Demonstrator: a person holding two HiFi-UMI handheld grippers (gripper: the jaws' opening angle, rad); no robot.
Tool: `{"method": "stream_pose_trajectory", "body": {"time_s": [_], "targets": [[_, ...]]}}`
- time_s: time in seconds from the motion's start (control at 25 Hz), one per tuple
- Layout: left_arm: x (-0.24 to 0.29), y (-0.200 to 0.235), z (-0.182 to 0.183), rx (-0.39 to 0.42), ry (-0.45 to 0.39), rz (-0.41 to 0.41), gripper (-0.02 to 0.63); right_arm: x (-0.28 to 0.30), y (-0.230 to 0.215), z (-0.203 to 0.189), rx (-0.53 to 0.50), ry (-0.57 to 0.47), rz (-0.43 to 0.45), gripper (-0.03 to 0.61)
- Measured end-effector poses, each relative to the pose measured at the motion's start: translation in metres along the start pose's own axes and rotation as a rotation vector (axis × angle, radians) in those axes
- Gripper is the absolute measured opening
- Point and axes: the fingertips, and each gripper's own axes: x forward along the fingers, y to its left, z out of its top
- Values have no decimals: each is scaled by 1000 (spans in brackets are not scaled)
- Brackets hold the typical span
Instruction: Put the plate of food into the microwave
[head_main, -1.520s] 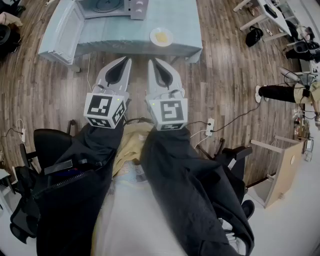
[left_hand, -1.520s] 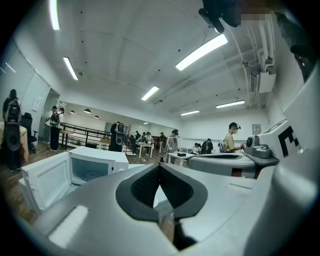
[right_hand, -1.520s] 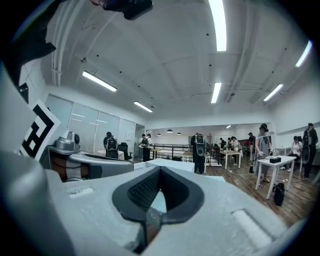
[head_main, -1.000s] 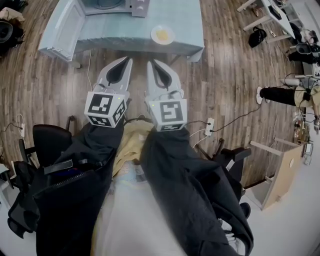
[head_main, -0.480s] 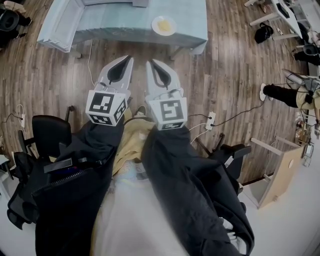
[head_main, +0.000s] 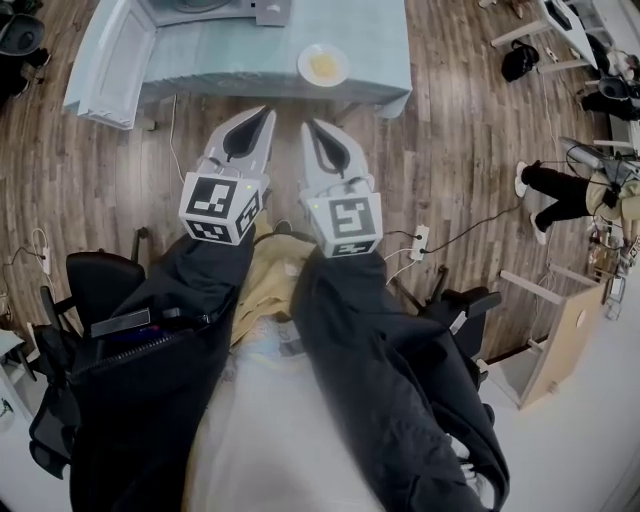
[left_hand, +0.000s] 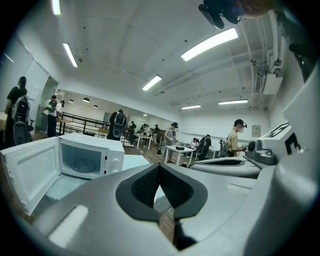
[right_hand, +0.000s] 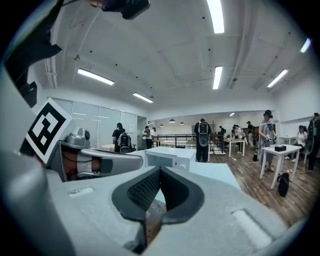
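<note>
A white plate of yellow food (head_main: 323, 64) sits near the front edge of a table with a light blue cloth (head_main: 380, 60). At the table's far left stands a white microwave (head_main: 200, 8) with its door (head_main: 108, 62) swung open; the left gripper view also shows the microwave (left_hand: 87, 159) and its empty inside. My left gripper (head_main: 267, 112) and right gripper (head_main: 308, 125) are side by side over the wooden floor, short of the table. Both are shut with nothing in them. In both gripper views the jaws cover the plate.
A black office chair (head_main: 95, 288) stands at my left, another chair (head_main: 462, 305) at my right. A power strip with cables (head_main: 419, 242) lies on the floor. Someone's legs (head_main: 556, 184) and a wooden panel (head_main: 570, 340) are at the far right. People stand at tables (left_hand: 175, 149) beyond.
Both grippers have edged slightly forward toward the table and stayed shut. The head view has wobbled, so the table and plate have shifted a little in the picture.
</note>
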Motion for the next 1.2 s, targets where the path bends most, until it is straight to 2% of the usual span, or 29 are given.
{"method": "stream_pose_trajectory", "body": {"time_s": [0.4, 0.68, 1.2], "targets": [[37, 64, 25, -2, -7, 2, -2, 70, -4, 16, -10, -3, 2, -2], [47, 65, 32, -7, -13, -28, -2, 77, -11, 22, -18, -3, -11, -2], [59, 110, 25, -70, 24, -74, -2, 125, 2, 4, 9, 78, -10, 0]]}}
